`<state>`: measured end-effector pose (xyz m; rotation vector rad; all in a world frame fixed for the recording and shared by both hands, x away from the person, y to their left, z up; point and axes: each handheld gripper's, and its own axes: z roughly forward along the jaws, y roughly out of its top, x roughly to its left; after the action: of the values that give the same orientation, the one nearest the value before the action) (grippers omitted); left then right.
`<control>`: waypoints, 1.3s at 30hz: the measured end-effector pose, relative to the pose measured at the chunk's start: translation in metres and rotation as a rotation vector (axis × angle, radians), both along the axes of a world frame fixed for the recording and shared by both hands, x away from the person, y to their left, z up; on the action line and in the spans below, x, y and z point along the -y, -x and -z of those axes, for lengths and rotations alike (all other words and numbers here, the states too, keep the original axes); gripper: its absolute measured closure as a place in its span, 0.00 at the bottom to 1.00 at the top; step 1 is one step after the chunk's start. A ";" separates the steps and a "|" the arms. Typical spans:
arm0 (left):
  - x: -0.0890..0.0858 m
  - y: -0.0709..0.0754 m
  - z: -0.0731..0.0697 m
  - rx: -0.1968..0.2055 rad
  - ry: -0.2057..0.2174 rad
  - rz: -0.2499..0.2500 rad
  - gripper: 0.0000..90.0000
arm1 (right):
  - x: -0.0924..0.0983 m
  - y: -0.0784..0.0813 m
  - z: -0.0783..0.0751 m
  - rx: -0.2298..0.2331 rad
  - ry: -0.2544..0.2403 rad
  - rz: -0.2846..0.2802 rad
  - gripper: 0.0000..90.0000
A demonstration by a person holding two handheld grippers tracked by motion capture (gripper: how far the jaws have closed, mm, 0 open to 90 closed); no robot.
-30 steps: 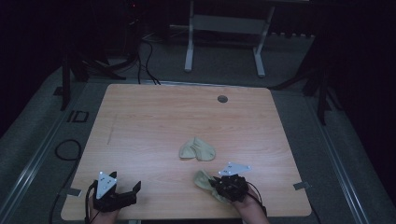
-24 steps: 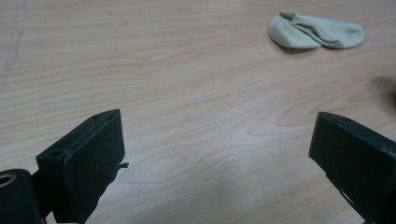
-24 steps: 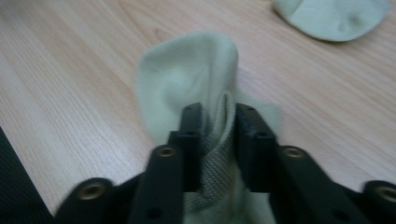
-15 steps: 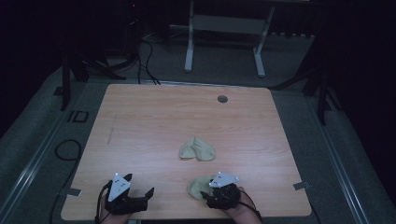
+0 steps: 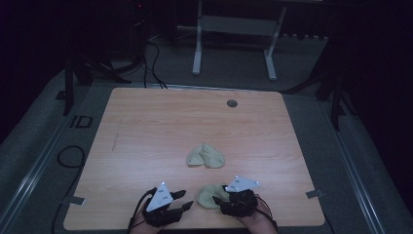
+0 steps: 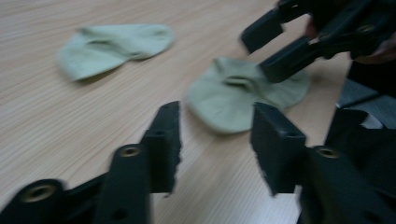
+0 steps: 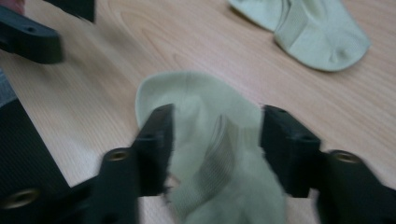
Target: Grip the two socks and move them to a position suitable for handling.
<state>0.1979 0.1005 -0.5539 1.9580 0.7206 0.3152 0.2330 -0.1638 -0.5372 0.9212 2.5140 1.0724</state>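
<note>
Motion since a moment ago: my left gripper has slid right along the near edge of the desk toward the near sock, its fingers just narrowing to a middling gap with nothing between them. My right gripper sits over that crumpled sock, fingers half apart and straddling the fabric, having just eased slightly closer. I judge a two-handed grab is starting. The far sock lies untouched mid-desk.
</note>
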 end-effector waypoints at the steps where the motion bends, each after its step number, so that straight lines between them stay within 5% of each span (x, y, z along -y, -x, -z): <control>1: 0.007 -0.002 0.000 0.003 -0.008 0.017 0.64 | 0.000 0.000 0.001 -0.005 0.007 0.004 0.56; 10: 0.049 -0.017 0.009 0.022 -0.147 0.083 0.91 | -0.001 0.000 0.006 -0.038 0.031 -0.003 0.64; 16: 0.058 -0.028 0.021 -0.011 -0.247 0.079 0.97 | -0.004 -0.001 0.014 -0.060 0.065 -0.003 0.68; 24: 0.054 -0.030 0.023 -0.039 -0.226 0.077 0.99 | -0.002 -0.001 0.016 -0.094 0.077 -0.008 0.91; 35: 0.056 -0.029 0.022 -0.048 -0.231 0.058 0.99 | 0.030 -0.006 -0.006 -0.077 -0.007 0.069 0.92; 39: 0.056 -0.030 0.022 -0.051 -0.229 0.060 0.99 | 0.046 -0.014 -0.007 -0.072 0.000 0.114 0.92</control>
<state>0.2277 0.0447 -0.5758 2.2069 0.6815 0.3240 0.2470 -0.2095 -0.5299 1.1066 2.4839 1.0224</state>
